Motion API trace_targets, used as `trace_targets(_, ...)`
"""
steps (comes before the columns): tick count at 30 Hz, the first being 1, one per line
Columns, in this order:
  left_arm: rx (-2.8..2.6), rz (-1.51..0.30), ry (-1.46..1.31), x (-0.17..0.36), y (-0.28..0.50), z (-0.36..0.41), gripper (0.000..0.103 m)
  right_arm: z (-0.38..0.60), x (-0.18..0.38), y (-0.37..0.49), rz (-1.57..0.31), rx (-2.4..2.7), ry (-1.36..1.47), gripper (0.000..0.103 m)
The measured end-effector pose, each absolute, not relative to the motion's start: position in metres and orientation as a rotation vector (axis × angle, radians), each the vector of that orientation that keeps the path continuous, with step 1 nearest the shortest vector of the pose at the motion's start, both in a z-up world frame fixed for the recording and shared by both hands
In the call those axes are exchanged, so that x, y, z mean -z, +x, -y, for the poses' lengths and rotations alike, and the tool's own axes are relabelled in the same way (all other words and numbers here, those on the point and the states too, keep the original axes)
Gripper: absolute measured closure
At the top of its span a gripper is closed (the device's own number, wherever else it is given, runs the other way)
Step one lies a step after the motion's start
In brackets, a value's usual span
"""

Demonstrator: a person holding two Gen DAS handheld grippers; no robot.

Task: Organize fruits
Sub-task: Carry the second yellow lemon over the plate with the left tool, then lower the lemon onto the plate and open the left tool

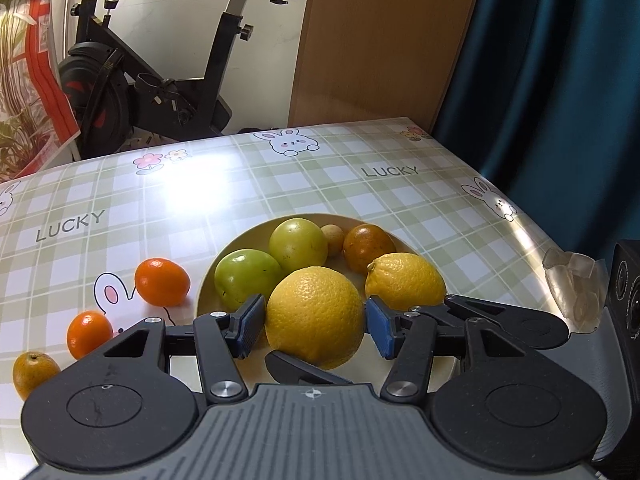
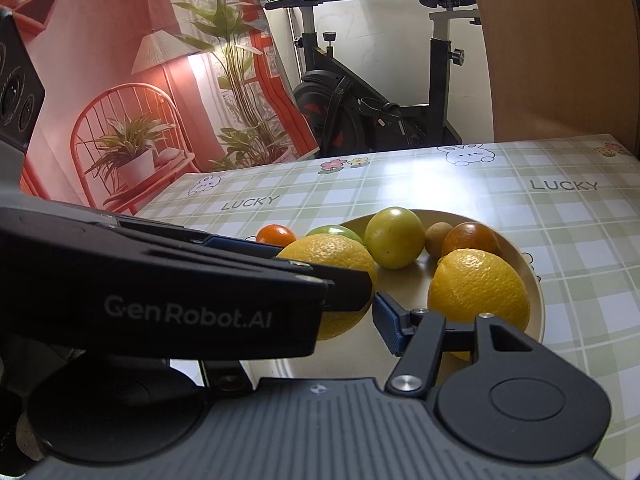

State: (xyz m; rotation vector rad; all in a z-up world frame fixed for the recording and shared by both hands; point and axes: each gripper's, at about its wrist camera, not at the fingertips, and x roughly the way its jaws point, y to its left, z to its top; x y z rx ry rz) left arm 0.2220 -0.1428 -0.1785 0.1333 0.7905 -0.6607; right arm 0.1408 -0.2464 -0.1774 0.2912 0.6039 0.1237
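Note:
A large yellow orange [image 1: 316, 316] sits over the near rim of the cream plate [image 1: 203, 292], with my left gripper [image 1: 316, 326] shut on it, a blue pad on each side. In the plate lie two green fruits [image 1: 248, 282], a small tan fruit [image 1: 333, 238], a dark tangerine [image 1: 368, 248] and a lemon [image 1: 404, 280]. In the right wrist view the left gripper's housing [image 2: 200, 280] hides one finger of my right gripper [image 2: 320, 332]. Its visible pad [image 2: 389, 326] stands between the orange [image 2: 332, 276] and the lemon [image 2: 480, 292].
Three small mandarins [image 1: 162, 282] [image 1: 89, 334] [image 1: 34, 374] lie on the checked tablecloth left of the plate. A clear plastic bag [image 1: 572, 284] sits at the table's right edge. An exercise bike [image 1: 160, 80] stands beyond the far edge, and a blue curtain [image 1: 560, 80] hangs on the right.

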Motion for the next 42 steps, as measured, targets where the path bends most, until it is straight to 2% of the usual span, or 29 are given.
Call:
trace_targets(18,0.677,-0.813,0.11,0.191,0.244,0.146,0.045,0.232,0.188,0.161,-0.64,-0.05,0.107,0.042)
trace_targets(36,0.657,-0.802,0.079,0.183,0.24,0.134,0.045,0.226,0.186,0.166,-0.675,0.011,0.077,0.043)
trace_targets(42,0.646,-0.794,0.062,0.176,0.235,0.125,0.045,0.23,0.173,0.16,-0.65,0.018,0.117,0.039)
